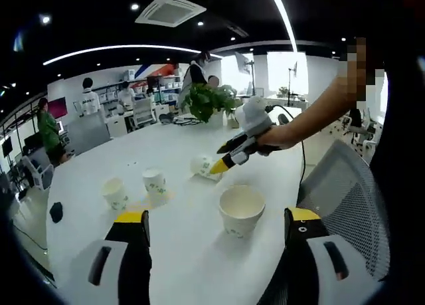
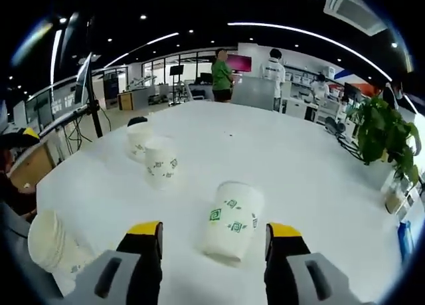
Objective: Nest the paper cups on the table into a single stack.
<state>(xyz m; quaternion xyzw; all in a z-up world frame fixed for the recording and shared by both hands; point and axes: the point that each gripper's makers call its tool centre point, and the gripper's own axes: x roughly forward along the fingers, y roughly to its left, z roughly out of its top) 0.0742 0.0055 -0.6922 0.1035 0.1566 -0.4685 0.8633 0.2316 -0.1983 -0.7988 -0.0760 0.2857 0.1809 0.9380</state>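
Several white paper cups with green print stand on the white table [image 1: 166, 142]. One upright cup [image 1: 241, 208] is just ahead of my open left gripper [image 1: 218, 218], between the lines of its jaws. Two more upright cups [image 1: 115, 193] [image 1: 155, 185] stand to the left. A fourth cup [image 1: 201, 165] lies on its side, with the right gripper [image 1: 222, 160] at it. That lying cup [image 2: 231, 220] sits between the open jaws of my right gripper [image 2: 214, 230], untouched as far as I can see. The upright pair [image 2: 139, 139] [image 2: 161, 162] is beyond, and another cup [image 2: 46, 242] at the lower left.
A potted plant [image 1: 206, 100] stands at the table's far end. A mesh chair [image 1: 348, 192] is close on the right, and a small black object [image 1: 56, 212] lies near the left edge. People stand by desks in the background. The table [image 2: 285, 152] has bare room beyond the cups.
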